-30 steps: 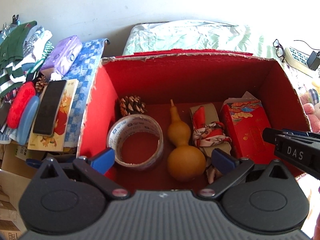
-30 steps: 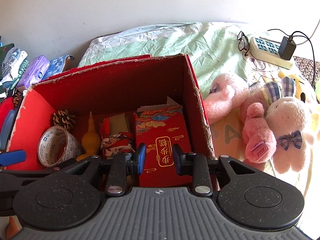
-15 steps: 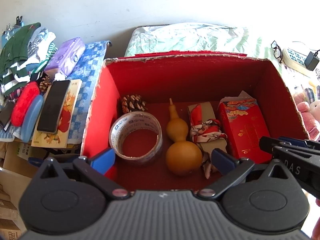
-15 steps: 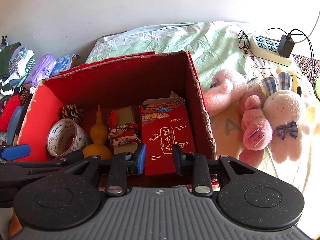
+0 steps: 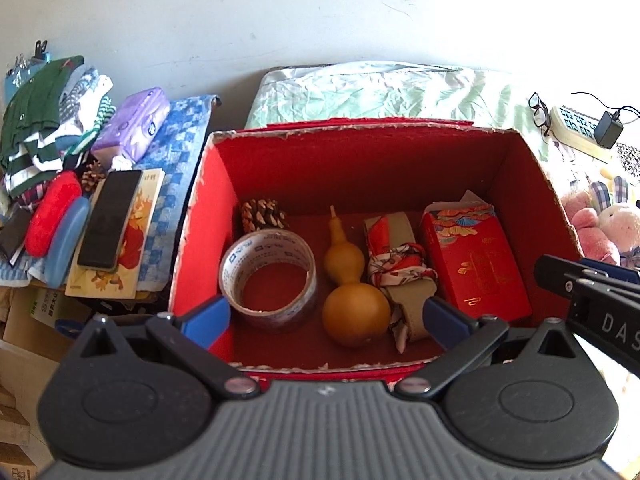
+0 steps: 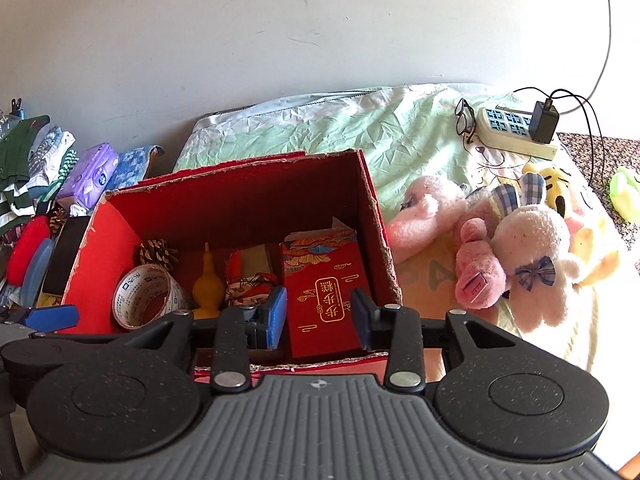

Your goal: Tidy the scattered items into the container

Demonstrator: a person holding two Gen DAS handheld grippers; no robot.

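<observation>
A red cardboard box (image 5: 352,126) (image 6: 240,168) stands open on the bed. Inside lie a pine cone (image 5: 262,214) (image 6: 157,254), a tape roll (image 5: 268,276) (image 6: 146,296), a yellow gourd (image 5: 352,296) (image 6: 208,284), a cloth-wrapped bundle (image 5: 400,268) (image 6: 248,276) and a red gift packet (image 5: 476,264) (image 6: 328,280). My left gripper (image 5: 325,316) hovers above the box's near edge, open wide and empty. My right gripper (image 6: 319,316) is over the near right corner, above the red packet, open with nothing between its fingers.
Left of the box a pile holds folded clothes, a purple tissue pack (image 5: 132,124), a black phone (image 5: 110,220) on a book, a red pouch (image 5: 52,218) and another pine cone (image 5: 93,172). Right of it lie plush toys (image 6: 520,248), glasses (image 6: 464,118) and a power strip (image 6: 516,128).
Both grippers have drawn back and up from the box, so it looks smaller and its near edge shows. The things inside have not moved.
</observation>
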